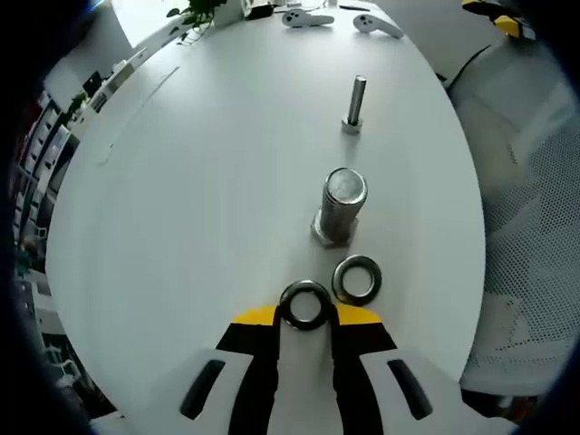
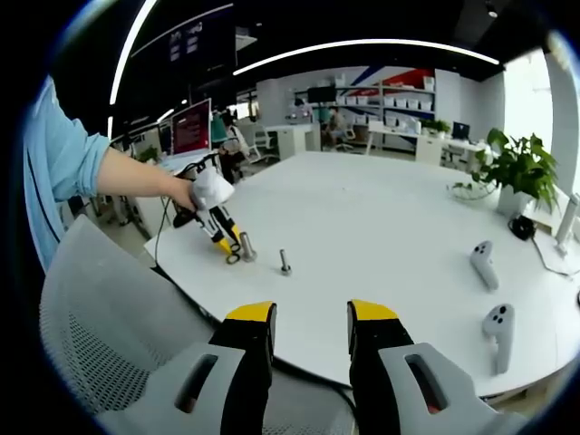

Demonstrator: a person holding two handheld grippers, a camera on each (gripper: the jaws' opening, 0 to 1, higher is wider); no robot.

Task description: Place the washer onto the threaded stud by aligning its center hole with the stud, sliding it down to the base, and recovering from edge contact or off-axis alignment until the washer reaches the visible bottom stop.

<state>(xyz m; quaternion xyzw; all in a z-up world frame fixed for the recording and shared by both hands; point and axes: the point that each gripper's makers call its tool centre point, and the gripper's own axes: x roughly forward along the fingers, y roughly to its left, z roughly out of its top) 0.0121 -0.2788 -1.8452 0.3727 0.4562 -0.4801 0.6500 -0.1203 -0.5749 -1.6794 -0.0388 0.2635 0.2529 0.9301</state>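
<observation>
Yellow-tipped left gripper (image 1: 306, 319) is closed on a washer (image 1: 305, 304), held just short of the large threaded stud (image 1: 340, 207). Second washer (image 1: 356, 278) lies at the stud's base, unthreaded. Alignment and slide-down are left. Right gripper (image 2: 311, 319) is held wide, empty, well apart.

- Left gripper (image 1: 306, 319): two white jaws edged in black, each tipped with a yellow pad, and a dark oval slot set into each white shell.
- Right gripper (image 2: 311, 317): the same build, grey-white shells over black jaws, yellow caps at the tips, one dark slot per side.
- Seen from the right gripper view, the left gripper (image 2: 230, 248) has a white housing with black and yellow jaws, and a dark cable trails from it.
- The person wears a light blue sleeve (image 2: 56, 163), loose at the forearm.
</observation>
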